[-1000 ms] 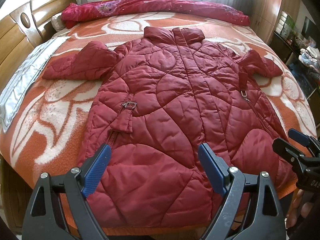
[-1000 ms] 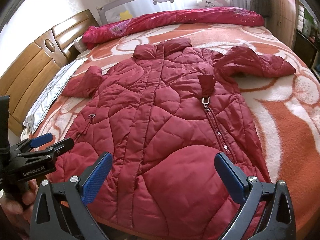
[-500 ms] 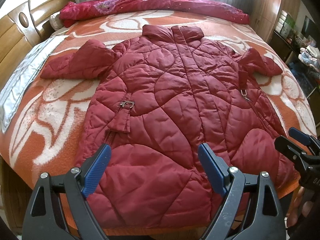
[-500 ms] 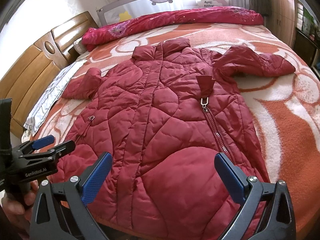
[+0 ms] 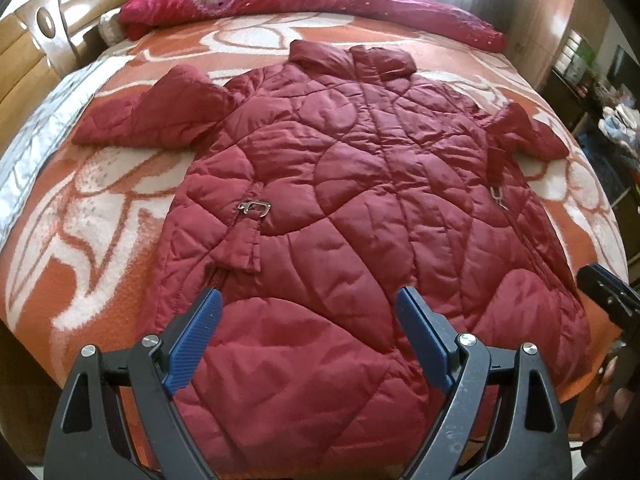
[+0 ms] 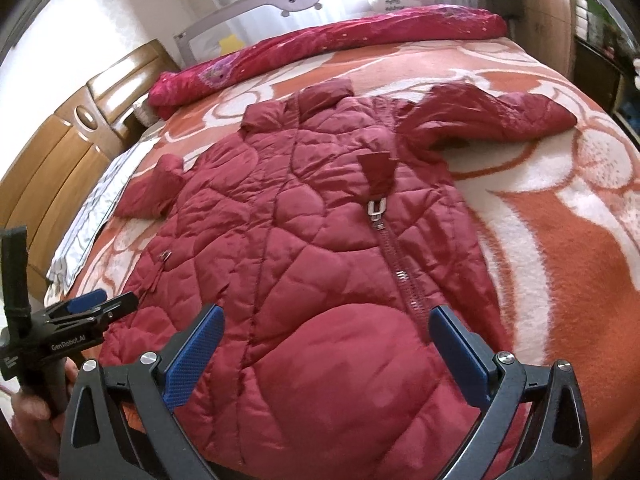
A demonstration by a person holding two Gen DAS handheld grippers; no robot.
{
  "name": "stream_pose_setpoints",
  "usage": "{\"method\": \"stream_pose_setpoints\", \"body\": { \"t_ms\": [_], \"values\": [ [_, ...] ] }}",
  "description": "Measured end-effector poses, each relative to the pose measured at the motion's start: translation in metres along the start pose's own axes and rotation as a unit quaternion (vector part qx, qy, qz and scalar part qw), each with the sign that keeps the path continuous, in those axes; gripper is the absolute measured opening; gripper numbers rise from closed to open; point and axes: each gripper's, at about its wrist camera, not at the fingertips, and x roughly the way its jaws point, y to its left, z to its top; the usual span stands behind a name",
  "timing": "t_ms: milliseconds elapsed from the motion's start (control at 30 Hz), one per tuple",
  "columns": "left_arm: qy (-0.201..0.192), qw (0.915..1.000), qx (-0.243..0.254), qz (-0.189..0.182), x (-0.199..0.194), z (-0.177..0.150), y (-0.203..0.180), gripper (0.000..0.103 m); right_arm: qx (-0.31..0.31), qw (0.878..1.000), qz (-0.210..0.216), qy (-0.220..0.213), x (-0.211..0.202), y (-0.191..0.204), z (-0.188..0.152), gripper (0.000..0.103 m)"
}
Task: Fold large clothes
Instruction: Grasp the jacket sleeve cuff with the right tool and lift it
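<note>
Both tools, left (image 5: pixel 308 334) and right (image 6: pixel 326 350), spread wide and empty above the red quilted coat's (image 5: pixel 360 208) hem

Both views nudged forward over the last second. In the left wrist view, coat (image 5: pixel 360 216) now lower in frame: collar (image 5: pixel 352 56) dropped from near the top third, buckle (image 5: pixel 254 208) slid left and down toward the left claw (image 5: pixel 308 340). Quilt (image 5: pixel 304 8) at the far side also lower, less of the rail above it showing. Right claw (image 5: pixel 608 300) pushed further to the frame's right edge, only partly visible. In the right wrist view, zipper pull (image 6: pixel 376 208) slightly lower than before, sleeve (image 6: pixel 488 116) shifted a little rightward; left claw (image 6: pixel 96 308) raised a touch against the hem.
</note>
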Motion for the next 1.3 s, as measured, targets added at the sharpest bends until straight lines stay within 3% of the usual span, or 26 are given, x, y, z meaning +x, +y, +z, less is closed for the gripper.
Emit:
{"method": "stream_pose_setpoints", "body": {
  "t_ms": [267, 500, 667, 733, 867, 1000, 1167, 1300],
  "values": [
    [-0.002, 0.9997, -0.024, -0.003, 0.016, 0.012, 0.012, 0.090, 0.045, 0.998, -0.027, -0.017, 0.002, -0.055, 0.021, 0.102],
    [-0.049, 0.9981, -0.037, -0.009, 0.017, 0.029, 0.010, 0.090, 0.087, 0.995, -0.032, -0.030, 0.010, -0.103, 0.047, 0.102],
    [-0.033, 0.9987, -0.033, -0.019, 0.026, 0.047, 0.011, 0.090, 0.110, 0.992, -0.035, -0.050, 0.022, -0.144, 0.079, 0.102],
    [-0.031, 0.9992, -0.023, -0.007, 0.030, 0.051, 0.009, 0.090, 0.122, 0.990, -0.043, -0.058, 0.029, -0.163, 0.092, 0.102],
    [-0.026, 0.9990, 0.006, 0.037, 0.041, 0.057, -0.001, 0.090, 0.178, 0.980, -0.049, -0.070, 0.053, -0.220, 0.123, 0.100],
    [-0.013, 0.9995, -0.001, 0.031, 0.053, 0.062, -0.002, 0.090, 0.226, 0.968, -0.073, -0.088, 0.080, -0.276, 0.148, 0.092],
    [0.030, 0.9990, -0.032, 0.005, 0.074, 0.067, 0.002, 0.090, 0.286, 0.951, -0.058, -0.101, 0.110, -0.329, 0.166, 0.087],
    [0.034, 0.9979, -0.054, 0.011, 0.084, 0.070, 0.009, 0.090, 0.312, 0.944, -0.038, -0.103, 0.136, -0.359, 0.186, 0.087]
  ]
}}
